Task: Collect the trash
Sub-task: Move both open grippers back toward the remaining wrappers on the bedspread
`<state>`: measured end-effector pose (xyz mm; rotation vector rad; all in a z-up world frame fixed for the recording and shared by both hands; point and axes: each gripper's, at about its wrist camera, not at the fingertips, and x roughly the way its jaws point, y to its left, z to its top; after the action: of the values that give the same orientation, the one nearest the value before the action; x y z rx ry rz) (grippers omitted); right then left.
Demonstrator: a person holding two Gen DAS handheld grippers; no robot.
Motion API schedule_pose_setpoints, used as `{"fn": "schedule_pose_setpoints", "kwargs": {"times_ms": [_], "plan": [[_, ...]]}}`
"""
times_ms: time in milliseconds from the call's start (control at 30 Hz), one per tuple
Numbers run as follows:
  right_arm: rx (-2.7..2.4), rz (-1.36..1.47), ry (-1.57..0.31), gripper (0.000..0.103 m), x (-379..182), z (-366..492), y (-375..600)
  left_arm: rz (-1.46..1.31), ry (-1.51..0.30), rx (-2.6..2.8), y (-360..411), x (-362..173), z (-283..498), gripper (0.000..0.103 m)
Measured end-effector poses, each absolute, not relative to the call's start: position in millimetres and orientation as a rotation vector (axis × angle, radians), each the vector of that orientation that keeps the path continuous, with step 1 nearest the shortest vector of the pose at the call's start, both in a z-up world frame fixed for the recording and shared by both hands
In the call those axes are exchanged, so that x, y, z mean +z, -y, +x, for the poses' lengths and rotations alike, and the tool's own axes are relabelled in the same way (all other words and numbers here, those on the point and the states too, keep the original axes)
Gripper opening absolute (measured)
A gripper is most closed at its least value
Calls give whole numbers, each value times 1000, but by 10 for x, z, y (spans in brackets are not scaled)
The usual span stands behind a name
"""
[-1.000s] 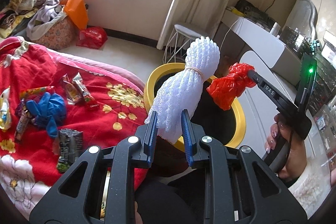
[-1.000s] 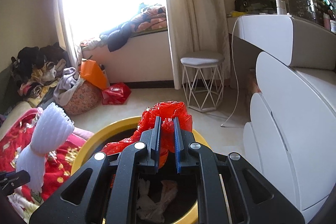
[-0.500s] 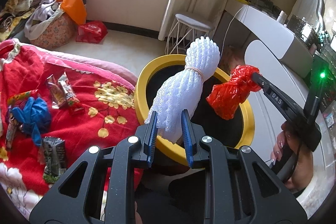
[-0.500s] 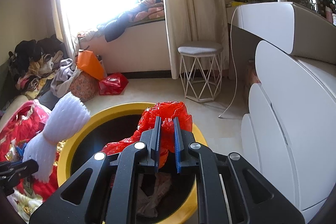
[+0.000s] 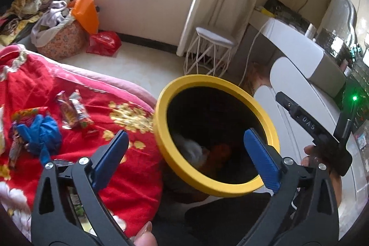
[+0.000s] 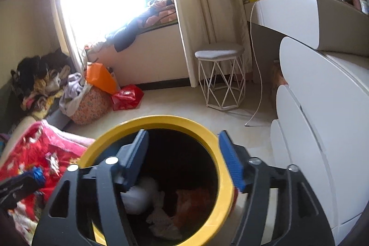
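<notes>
Both grippers poised over the bin (image 5: pixel 161 105), each with its jaws opening and nothing between them

Left gripper (image 5: pixel 184 153): jaws spread wide and released; the yellow rim of the bin fills the gap ahead of them. Deep inside the bin, beyond the jaws, lie the white wad (image 5: pixel 192 150) and the red bag (image 5: pixel 219 151), both blurred, the wad to the left of the bag.

Right gripper (image 6: pixel 182 156): jaws parted and released, straddling the near rim of the bin (image 6: pixel 221 167). Below and between the jaws, on the bin's floor, the white wad (image 6: pixel 140 197) lies under the left jaw and the red bag (image 6: pixel 193 200) nearer the right jaw, with pale crumpled paper (image 6: pixel 161 220) in front of them. In the left wrist view the right gripper (image 5: pixel 306 121) shows at the right of the bin, held in a hand (image 5: pixel 322 167).

Left of the left jaws, the bed (image 5: pixel 69 84) with its red quilt bears remaining litter: two snack wrappers (image 5: pixel 73 110) well beyond the left jaw and a blue bag (image 5: pixel 39 133) further left. A stool (image 6: pixel 219 75) stands on the floor beyond the bin
</notes>
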<state>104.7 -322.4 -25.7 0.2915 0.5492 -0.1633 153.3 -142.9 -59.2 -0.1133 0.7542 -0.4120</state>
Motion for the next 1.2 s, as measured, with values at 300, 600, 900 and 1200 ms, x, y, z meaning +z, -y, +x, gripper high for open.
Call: {"fn": "schedule_pose_setpoints", "kwargs": {"times_ms": [300,600,900,1200], "plan": [[-104,310,-501,80,-48,977,2977,-125,-692,-332,1115,-438,1316,92],[-19,288,-492,80,143,962,2644,-138,-633,-277,850,-274,1189,92],[46,255,-486,81,238,908,2395,-168,-598,-232,588,-188,1109,92],[109,229,-485,81,297,873,2136,-194,-569,-177,308,-126,1092,92]]}}
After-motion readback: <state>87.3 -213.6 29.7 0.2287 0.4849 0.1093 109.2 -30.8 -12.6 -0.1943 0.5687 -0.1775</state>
